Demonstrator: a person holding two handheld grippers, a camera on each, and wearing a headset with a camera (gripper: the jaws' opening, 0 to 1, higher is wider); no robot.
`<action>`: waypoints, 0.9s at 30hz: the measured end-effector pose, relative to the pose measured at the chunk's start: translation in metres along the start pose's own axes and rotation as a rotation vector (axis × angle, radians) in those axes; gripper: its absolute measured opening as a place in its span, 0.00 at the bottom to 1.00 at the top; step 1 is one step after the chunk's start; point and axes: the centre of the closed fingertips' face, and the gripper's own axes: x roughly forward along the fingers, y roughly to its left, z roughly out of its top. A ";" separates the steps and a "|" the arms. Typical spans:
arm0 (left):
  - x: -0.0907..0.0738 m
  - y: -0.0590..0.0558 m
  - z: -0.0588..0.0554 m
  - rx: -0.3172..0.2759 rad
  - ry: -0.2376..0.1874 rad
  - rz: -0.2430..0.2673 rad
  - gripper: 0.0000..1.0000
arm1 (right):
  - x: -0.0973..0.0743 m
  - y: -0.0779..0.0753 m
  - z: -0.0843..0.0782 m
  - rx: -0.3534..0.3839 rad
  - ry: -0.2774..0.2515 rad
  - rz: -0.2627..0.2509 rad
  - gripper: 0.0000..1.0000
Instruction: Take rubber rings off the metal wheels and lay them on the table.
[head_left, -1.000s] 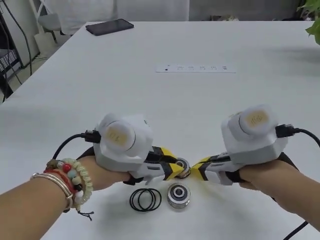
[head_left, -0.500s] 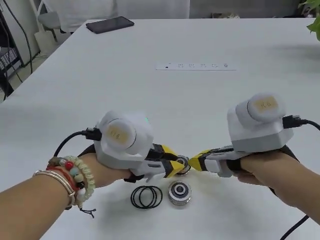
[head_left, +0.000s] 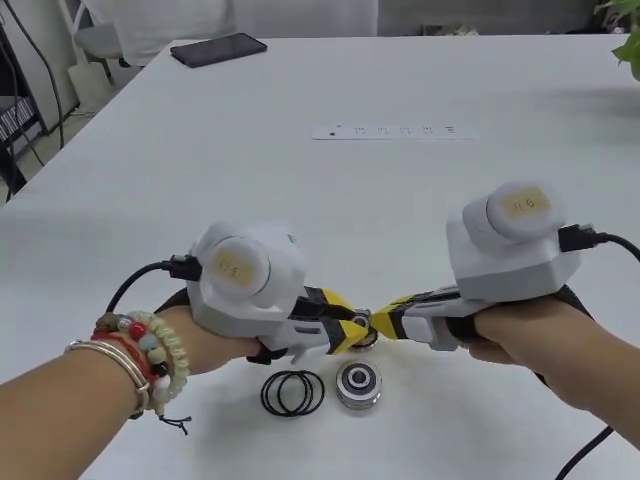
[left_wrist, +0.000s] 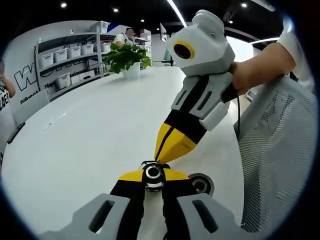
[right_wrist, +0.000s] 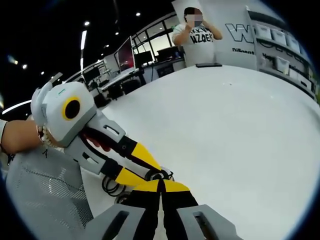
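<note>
A small metal wheel hangs just above the white table, and my left gripper is shut on it. In the left gripper view the wheel sits between the yellow jaws. My right gripper comes in from the right, its jaws pinched together on the black rubber ring at the wheel's rim. A second metal wheel lies flat on the table just below. Loose black rubber rings lie overlapping to its left.
A dark phone lies at the table's far left and a printed paper strip at mid-table. A potted plant stands at the far right edge. A mesh chair back is near, and a person stands beyond the table.
My right gripper has moved left and slightly up, closing the gap until its tips meet the wheel held by the left gripper. The left gripper, loose rings and second wheel have stayed put.
</note>
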 end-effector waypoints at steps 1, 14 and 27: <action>0.000 0.000 0.000 0.000 0.000 0.000 0.08 | 0.000 0.000 0.000 -0.001 0.000 0.001 0.00; 0.000 0.000 0.000 0.002 0.000 -0.004 0.08 | 0.000 0.004 0.003 -0.021 -0.010 0.013 0.00; 0.001 0.000 0.001 0.001 -0.004 -0.004 0.08 | 0.001 0.007 0.006 -0.040 -0.019 0.026 0.00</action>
